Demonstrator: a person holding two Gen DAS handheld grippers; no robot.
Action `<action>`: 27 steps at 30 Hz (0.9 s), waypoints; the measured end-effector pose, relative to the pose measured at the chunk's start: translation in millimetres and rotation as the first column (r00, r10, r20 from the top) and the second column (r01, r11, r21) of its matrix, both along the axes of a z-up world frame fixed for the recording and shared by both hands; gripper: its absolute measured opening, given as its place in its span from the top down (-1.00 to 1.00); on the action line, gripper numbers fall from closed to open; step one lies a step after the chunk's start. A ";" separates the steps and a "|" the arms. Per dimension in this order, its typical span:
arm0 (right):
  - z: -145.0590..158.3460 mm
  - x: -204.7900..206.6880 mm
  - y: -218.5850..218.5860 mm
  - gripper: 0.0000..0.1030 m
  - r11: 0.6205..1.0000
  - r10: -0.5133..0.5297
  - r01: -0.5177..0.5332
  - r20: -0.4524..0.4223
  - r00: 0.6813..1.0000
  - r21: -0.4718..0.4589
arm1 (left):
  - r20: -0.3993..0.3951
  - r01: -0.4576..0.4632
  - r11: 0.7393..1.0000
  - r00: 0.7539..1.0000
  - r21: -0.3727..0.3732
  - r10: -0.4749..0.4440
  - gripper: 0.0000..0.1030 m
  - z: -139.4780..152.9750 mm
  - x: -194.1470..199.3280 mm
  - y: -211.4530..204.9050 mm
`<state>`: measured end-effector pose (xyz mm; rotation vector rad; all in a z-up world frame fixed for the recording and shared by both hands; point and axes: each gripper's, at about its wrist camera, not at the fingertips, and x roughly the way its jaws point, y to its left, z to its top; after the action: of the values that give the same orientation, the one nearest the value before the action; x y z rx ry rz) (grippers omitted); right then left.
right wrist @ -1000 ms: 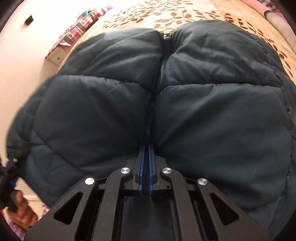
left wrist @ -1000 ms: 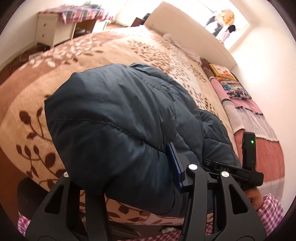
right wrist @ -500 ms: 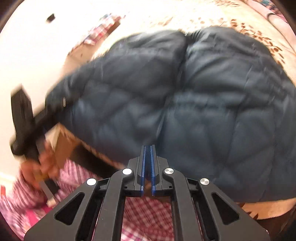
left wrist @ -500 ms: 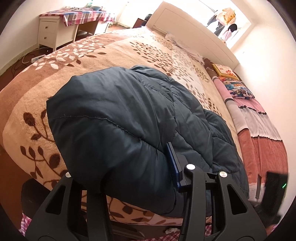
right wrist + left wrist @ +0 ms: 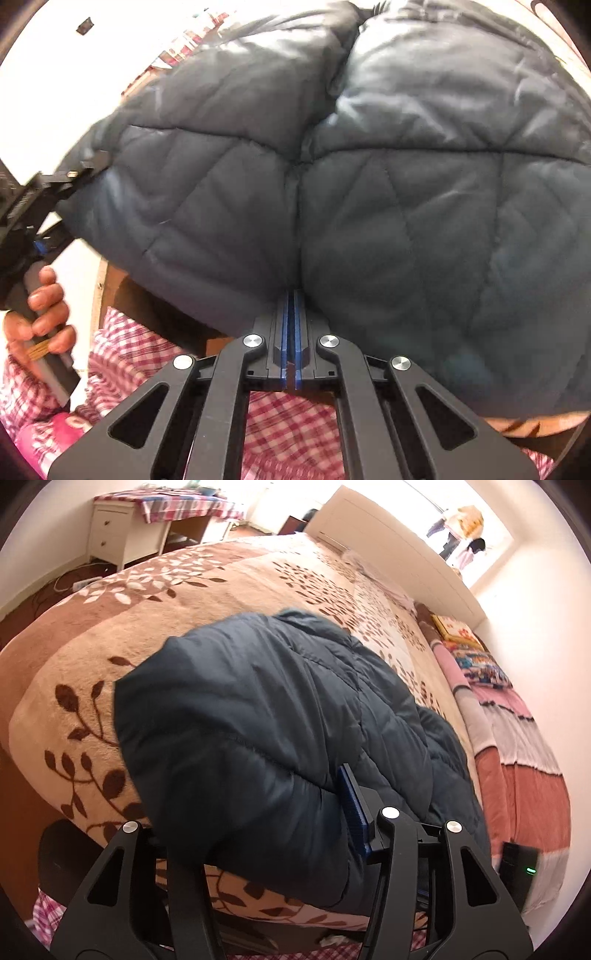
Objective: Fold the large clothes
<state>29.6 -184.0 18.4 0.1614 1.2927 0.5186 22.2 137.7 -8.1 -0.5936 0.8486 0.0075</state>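
Gripping the jacket hem, ready to fold.

The dark padded jacket (image 5: 280,738) is lying on the leaf-print bed (image 5: 147,627) just ahead of my tongs. My left gripper (image 5: 258,812) is pinching a thick bunch; my right gripper (image 5: 291,314) is pressing together at the hem seam. Next, I judge, I'm lifting both evenly forward.

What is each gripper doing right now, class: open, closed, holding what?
Left gripper: closed on the dark quilted jacket.
Right gripper: closed on the jacket's near edge.
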 end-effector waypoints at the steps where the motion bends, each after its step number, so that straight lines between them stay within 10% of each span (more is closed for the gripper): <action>1: 9.9 -5.4 -4.2 0.90 1.000 0.000 -0.001 0.026 1.000 0.020 | 0.004 0.003 1.000 1.000 -0.002 -0.003 0.03 0.5 -0.4 0.5; 8: 63.4 -12.6 -101.0 0.90 0.972 -0.228 0.215 0.170 0.959 0.092 | 0.064 0.024 0.987 0.997 0.158 -0.034 0.35 20.7 -6.8 -21.8; 17: -10.4 -1.7 -158.2 0.98 0.900 -0.395 0.386 0.005 0.919 0.202 | 0.206 0.124 0.899 0.952 0.420 -0.227 0.49 93.7 -16.4 -90.1; 27: -25.9 -7.8 -172.1 1.00 0.881 -0.382 0.367 -0.010 0.924 0.298 | 0.314 0.439 0.765 0.728 0.472 -0.610 0.50 142.0 -16.2 -234.3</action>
<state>21.8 -356.1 -7.5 0.6338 1.0934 0.3743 6.1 -96.6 134.0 0.0391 0.5099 -0.4840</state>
